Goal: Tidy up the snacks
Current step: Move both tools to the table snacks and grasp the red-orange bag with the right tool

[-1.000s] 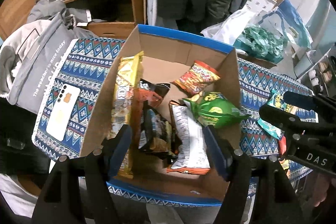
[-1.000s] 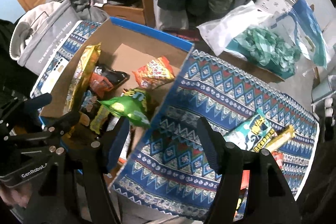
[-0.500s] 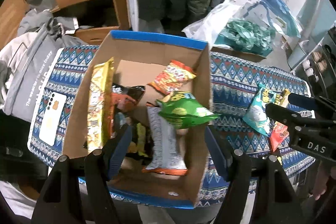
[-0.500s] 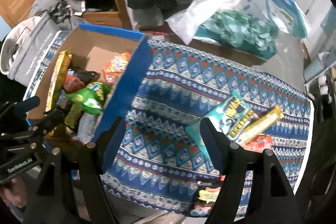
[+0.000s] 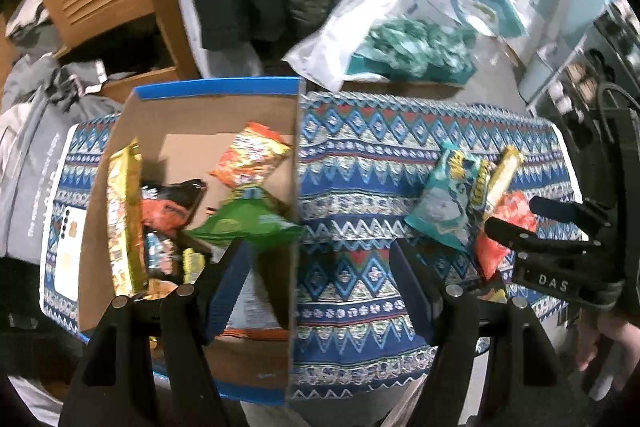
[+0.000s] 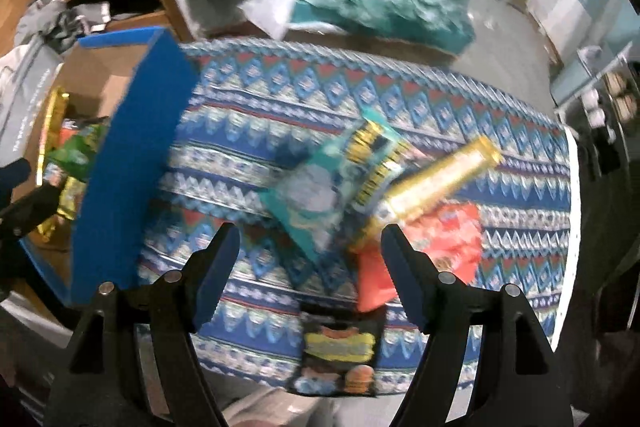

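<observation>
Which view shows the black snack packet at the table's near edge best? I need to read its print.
The right wrist view: the black snack packet lies fully visible between the open tongs, though blurred. In the left wrist view it is almost wholly hidden behind the right tongs.

Left hand-held gripper (image 5: pixel 320 267): pointed steeply down, jaws apart, nothing between them.
Right hand-held gripper (image 6: pixel 310 255): pointed steeply down, jaws apart, empty.

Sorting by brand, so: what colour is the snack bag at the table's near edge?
Black, with yellow lettering, on the snack bag; the right wrist view shows it best.
</observation>
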